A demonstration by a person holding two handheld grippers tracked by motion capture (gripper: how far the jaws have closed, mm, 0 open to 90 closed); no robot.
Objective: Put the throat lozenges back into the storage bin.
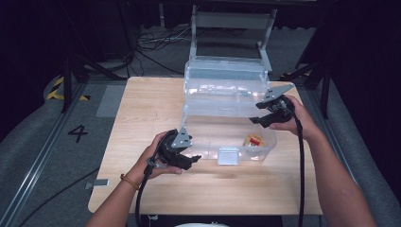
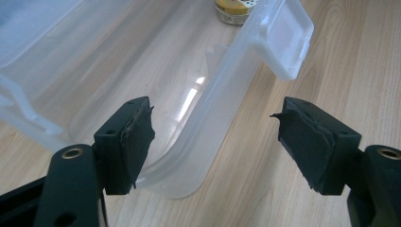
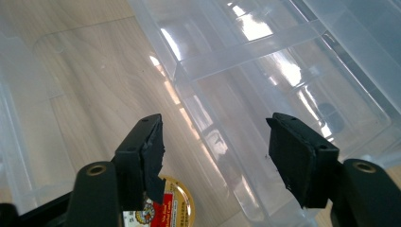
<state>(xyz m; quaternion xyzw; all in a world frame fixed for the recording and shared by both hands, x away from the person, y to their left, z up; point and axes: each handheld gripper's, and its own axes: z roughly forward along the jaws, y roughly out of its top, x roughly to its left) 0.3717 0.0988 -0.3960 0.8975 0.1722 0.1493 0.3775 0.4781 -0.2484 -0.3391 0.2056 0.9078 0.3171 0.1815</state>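
Note:
A clear plastic box (image 1: pixel 208 142) stands on the wooden table with its lid (image 1: pixel 222 85) raised at the back. A small jar with a yellow lid (image 1: pixel 254 140) lies inside, near the front right corner. My left gripper (image 1: pixel 194 158) sits at the box's front left corner. In the left gripper view it is open (image 2: pixel 213 118), with the corner rim (image 2: pixel 198 156) lying between the jaws untouched. My right gripper (image 1: pixel 257 113) hovers over the box's right rim. It stands open (image 3: pixel 215 130) above the jar (image 3: pixel 175 208), facing the ribbed lid (image 3: pixel 265 61).
A white latch (image 1: pixel 228 155) hangs on the box's front wall. The bare wooden table (image 1: pixel 142 109) extends to the left and front. A metal frame (image 1: pixel 231 23) and cables lie on the floor behind the table.

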